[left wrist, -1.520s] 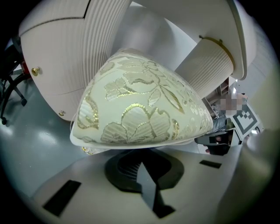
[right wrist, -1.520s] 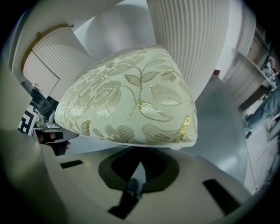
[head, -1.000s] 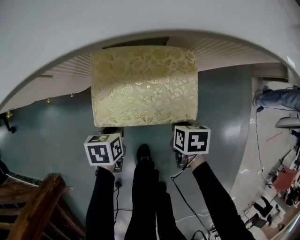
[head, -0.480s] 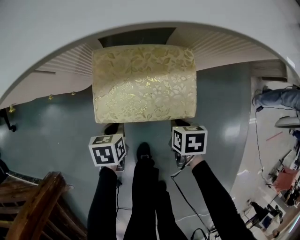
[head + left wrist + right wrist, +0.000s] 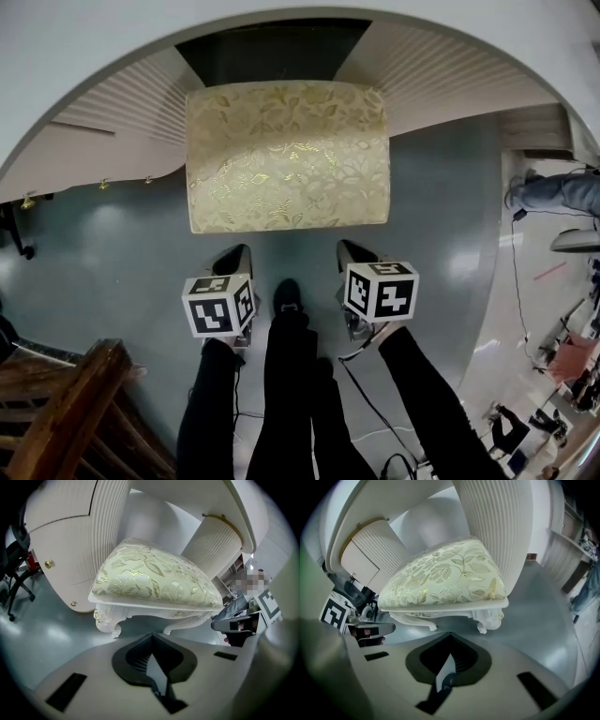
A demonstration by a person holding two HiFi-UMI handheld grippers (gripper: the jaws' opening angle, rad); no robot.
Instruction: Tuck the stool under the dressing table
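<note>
The dressing table (image 5: 94, 37), white with a curved top, arches across the far side, well ahead of both sets of fingers. Its two ribbed pedestals (image 5: 131, 103) stand to the left and right, beyond the fingertips, with a dark knee recess (image 5: 272, 52) between them. The grey floor (image 5: 112, 244) lies under both grippers.

The stool (image 5: 286, 155), with a gold floral cushion on a white carved frame, stands straight ahead of the fingers. Its far end sits between the pedestals at the mouth of the recess. Its near edge is just beyond the fingertips and apart from them.

The left gripper (image 5: 239, 253) points at the stool's near left corner. Its fingers are closed together on nothing. The right gripper (image 5: 347, 248) points at the near right corner, likewise closed and empty.

A dark shoe (image 5: 288, 300) rests on the floor between the two grippers, behind the fingertips. A piece of brown wooden furniture (image 5: 66, 403) stands behind and to the left of the left fingers.
</note>
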